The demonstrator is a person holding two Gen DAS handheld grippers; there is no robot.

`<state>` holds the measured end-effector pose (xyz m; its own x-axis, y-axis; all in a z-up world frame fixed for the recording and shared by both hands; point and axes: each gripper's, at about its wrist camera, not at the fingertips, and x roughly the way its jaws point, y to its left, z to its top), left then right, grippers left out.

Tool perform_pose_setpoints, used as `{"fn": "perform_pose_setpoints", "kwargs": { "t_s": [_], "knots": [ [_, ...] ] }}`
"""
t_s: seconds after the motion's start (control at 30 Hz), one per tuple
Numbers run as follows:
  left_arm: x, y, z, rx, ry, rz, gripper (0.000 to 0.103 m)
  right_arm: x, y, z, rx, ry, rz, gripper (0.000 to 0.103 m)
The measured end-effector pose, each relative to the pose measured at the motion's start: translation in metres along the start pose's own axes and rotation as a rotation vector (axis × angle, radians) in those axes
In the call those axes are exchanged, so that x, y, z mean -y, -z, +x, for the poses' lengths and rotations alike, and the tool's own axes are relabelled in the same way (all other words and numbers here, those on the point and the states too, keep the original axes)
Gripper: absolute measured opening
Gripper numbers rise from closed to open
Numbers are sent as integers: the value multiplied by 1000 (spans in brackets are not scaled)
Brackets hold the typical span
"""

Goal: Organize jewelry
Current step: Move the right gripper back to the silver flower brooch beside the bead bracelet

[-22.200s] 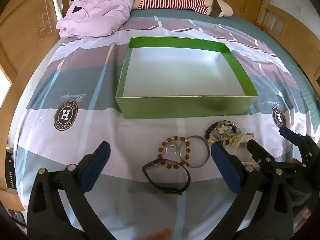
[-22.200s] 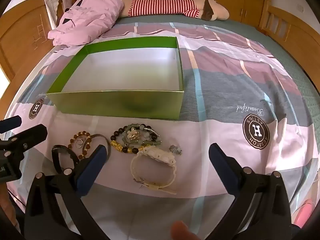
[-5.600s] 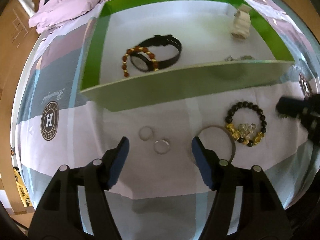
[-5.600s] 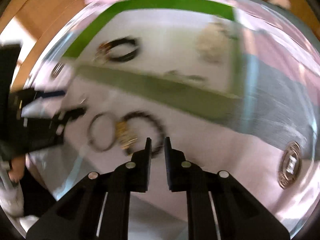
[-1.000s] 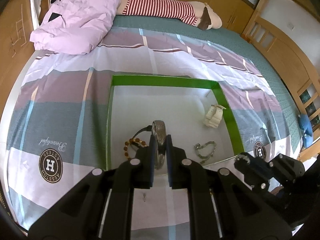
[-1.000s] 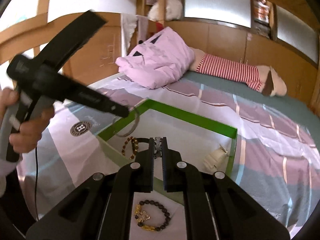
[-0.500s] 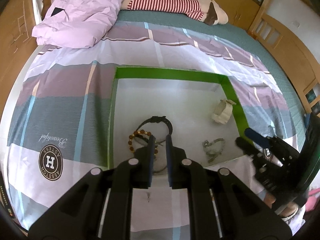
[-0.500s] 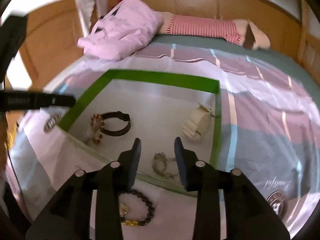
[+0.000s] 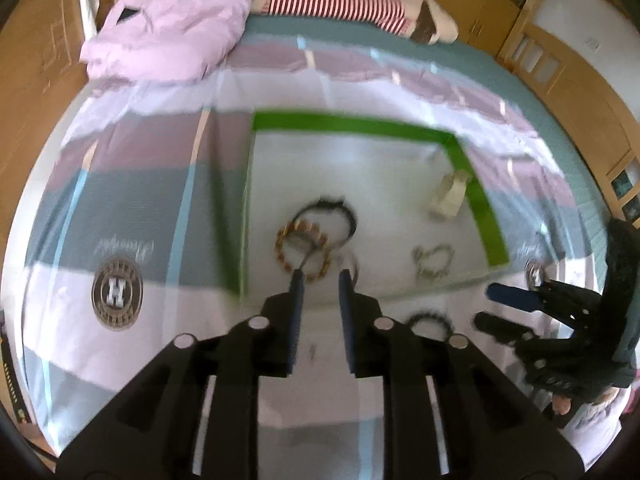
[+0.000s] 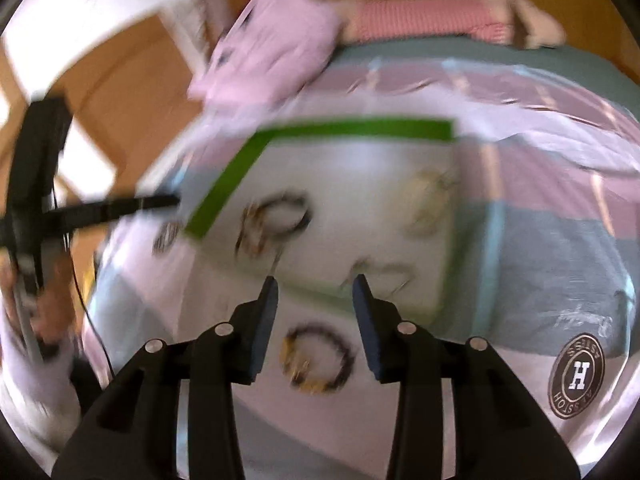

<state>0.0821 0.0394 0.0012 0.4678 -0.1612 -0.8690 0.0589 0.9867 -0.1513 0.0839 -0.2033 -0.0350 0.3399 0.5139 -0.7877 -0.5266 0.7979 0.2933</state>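
Two grippers hang over the bed [image 9: 132, 208], and both views are blurred. Far left on the sheet lies a round H logo [image 9: 117, 295], then the green box [image 9: 352, 125], where we see a brown bead bracelet [image 9: 303, 254] overlapping a black band [image 9: 332, 216]; a thin silver hoop seems to lie against them, though blur hides its outline. Our left gripper [image 9: 321, 282] sits just above the box's near edge with its fingers a small way apart and nothing between them. Further right inside the box lie a silver chain [image 9: 434, 261] and a cream watch [image 9: 450, 196] against the right wall. Outside, near the front wall, a black bead bracelet [image 10: 318, 358] with gold beads rests on the sheet. Our right gripper [image 10: 314, 288] hovers above that bracelet, its fingers [image 10: 267, 312] spread wider and holding nothing. At the head of the bed sits a pink quilt [image 9: 172, 24].
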Motion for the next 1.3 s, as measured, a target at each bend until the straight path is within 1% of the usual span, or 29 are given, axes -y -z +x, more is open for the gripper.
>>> {"fn": "perform_pose_setpoints", "kwargs": {
  "t_s": [0.07,0.1,0.2,0.3,0.33,0.37,0.4,0.47,0.53,0.57,0.63,0.7,0.77,0.8,0.87,0.93,1.0,1.07,1.1,1.17,1.3],
  "knots": [
    [-3,7,5,-22,1,-1,18,-8,7,19,-55,-12,-22,40],
    [-3,11,9,-32,-4,8,18,-12,11,31,-97,-14,-32,40],
    [-3,17,16,-56,-24,21,21,-25,22,55,-184,27,-88,40],
    [-1,19,23,-80,-26,27,22,-29,30,72,-238,67,-107,39],
    [0,20,24,-84,-29,32,23,-29,31,74,-246,73,-110,27],
    [2,21,26,-88,-30,37,27,-27,34,73,-248,53,-106,22],
    [4,22,27,-92,-32,44,34,-26,31,68,-236,16,-88,14],
    [9,25,31,-100,-41,64,37,-23,25,55,-184,-10,-62,14],
    [12,28,35,-113,-48,81,37,-14,19,40,-150,-28,-20,14],
    [14,30,40,-128,-59,91,37,-7,16,34,-134,-22,1,14],
    [16,34,47,-154,-75,100,39,3,14,26,-121,17,30,14],
    [15,37,56,-180,-80,99,39,10,12,24,-124,31,54,14],
    [12,38,62,-195,-93,94,39,12,12,23,-135,72,64,14],
    [9,38,65,-204,-103,81,40,14,13,26,-150,103,73,14],
    [1,38,70,-224,-103,54,41,21,17,32,-181,124,89,14],
    [-8,39,75,-251,-86,11,42,28,16,35,-203,120,111,14],
    [-13,40,79,-267,-84,-7,42,31,17,33,-203,111,126,15],
    [-15,41,82,-275,-100,-7,42,34,16,29,-192,106,144,17],
    [-15,42,83,-277,-102,-6,42,37,16,26,-184,101,163,22],
    [-16,43,85,-284,-105,-9,42,39,15,26,-181,86,176,23],
    [-16,44,87,-285,-107,-7,42,39,15,25,-184,99,172,23]
  ]
}}
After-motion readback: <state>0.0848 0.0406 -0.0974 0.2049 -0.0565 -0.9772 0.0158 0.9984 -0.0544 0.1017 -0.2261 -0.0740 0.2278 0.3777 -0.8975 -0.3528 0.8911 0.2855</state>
